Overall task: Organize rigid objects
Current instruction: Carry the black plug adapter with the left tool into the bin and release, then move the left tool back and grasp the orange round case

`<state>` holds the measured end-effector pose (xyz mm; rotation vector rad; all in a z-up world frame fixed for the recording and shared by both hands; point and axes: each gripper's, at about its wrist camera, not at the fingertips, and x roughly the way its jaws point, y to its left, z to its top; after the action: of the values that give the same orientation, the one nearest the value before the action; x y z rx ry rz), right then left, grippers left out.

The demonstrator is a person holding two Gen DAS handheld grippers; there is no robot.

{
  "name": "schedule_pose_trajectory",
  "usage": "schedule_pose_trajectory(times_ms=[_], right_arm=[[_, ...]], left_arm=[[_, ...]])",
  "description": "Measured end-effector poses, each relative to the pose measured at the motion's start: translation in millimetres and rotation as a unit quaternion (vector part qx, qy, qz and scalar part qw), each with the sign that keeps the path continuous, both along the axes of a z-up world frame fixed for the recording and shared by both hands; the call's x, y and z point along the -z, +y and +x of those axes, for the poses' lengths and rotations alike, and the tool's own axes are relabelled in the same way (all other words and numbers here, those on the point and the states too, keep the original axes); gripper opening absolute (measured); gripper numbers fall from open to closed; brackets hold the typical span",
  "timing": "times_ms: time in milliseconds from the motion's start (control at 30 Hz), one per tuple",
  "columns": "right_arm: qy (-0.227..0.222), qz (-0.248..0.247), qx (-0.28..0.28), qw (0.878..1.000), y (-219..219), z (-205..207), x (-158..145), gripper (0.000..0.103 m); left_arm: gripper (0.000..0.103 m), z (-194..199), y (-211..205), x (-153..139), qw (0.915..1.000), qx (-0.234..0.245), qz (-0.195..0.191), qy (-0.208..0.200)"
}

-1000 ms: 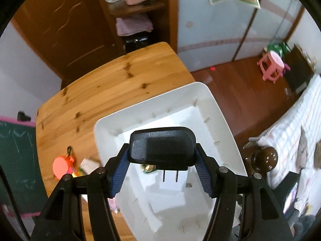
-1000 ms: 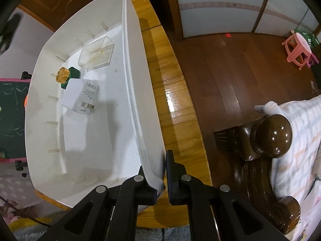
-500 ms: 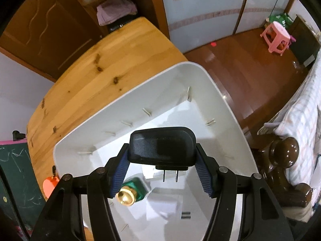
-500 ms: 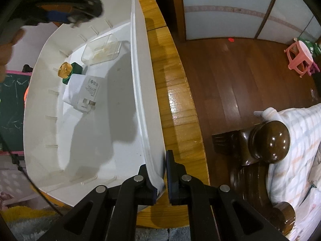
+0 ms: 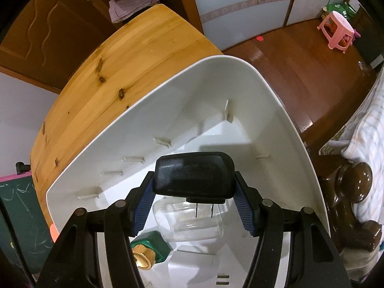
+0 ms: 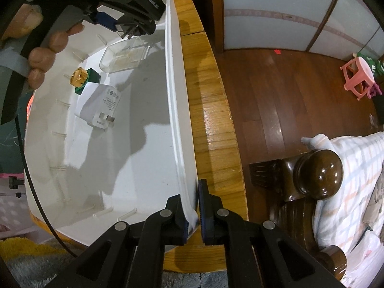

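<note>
Jaws of the left gripper [image 5: 194,206] are clamped across a black plug adapter [image 5: 194,175], long axis spanning pad to pad, two prongs pointing down at the clear plastic box [image 5: 192,222] directly beneath, so any release here looks set to land it in or on that box inside the white bin [image 5: 283,120]. Right gripper [image 6: 192,212] jaws are pinched shut on the bin's near wall, steadying it on the worktop [image 6: 211,110]. Further in: green bottle with gold cap [image 6: 84,78] touching a white charger [image 6: 100,105], box beyond them.
</note>
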<state>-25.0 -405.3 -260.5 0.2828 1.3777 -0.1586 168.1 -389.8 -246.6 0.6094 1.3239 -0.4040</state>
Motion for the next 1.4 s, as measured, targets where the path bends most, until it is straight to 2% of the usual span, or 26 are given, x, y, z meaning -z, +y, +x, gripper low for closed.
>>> schedule_pose_trajectory(times_ms=[100,267,400,467,533,1100,1400], right_arm=[[0.0,-0.001,0.0,1.0,0.5,0.0,-0.2,0.007],[0.002,-0.001,0.0,1.0,0.7,-0.2,-0.2,0.007],[0.004,-0.001,0.001,1.0,0.3,0.2,0.4,0.007],[0.006,0.003,0.004,1.0,-1.0,0.4,0.8,0.007],[0.007,0.007,0.008,1.0,-2.2,0.5,1.6,0.007],[0.016,0.033,0.035,0.999,-8.4,1.8,5.2,0.007],[0.024,0.034,0.038,0.998,-8.2,4.2,4.7,0.007]], left_arm=[[0.067,0.7,0.2,0.4,1.0,-0.003,0.004,-0.001],[0.08,0.5,4.9,-7.6,0.9995,-0.011,0.008,-0.028],[0.088,1.2,12.4,-17.2,0.9994,-0.013,-0.007,-0.03],[0.097,-1.3,15.8,-25.3,0.9992,-0.011,-0.021,-0.031],[0.1,-5.7,18.9,-34.1,0.9987,-0.008,-0.029,-0.04],[0.1,-33.8,62.8,-98.7,0.9939,-0.014,-0.094,-0.057],[0.1,-61.1,109.3,-142.0,0.9904,-0.032,-0.113,-0.072]])
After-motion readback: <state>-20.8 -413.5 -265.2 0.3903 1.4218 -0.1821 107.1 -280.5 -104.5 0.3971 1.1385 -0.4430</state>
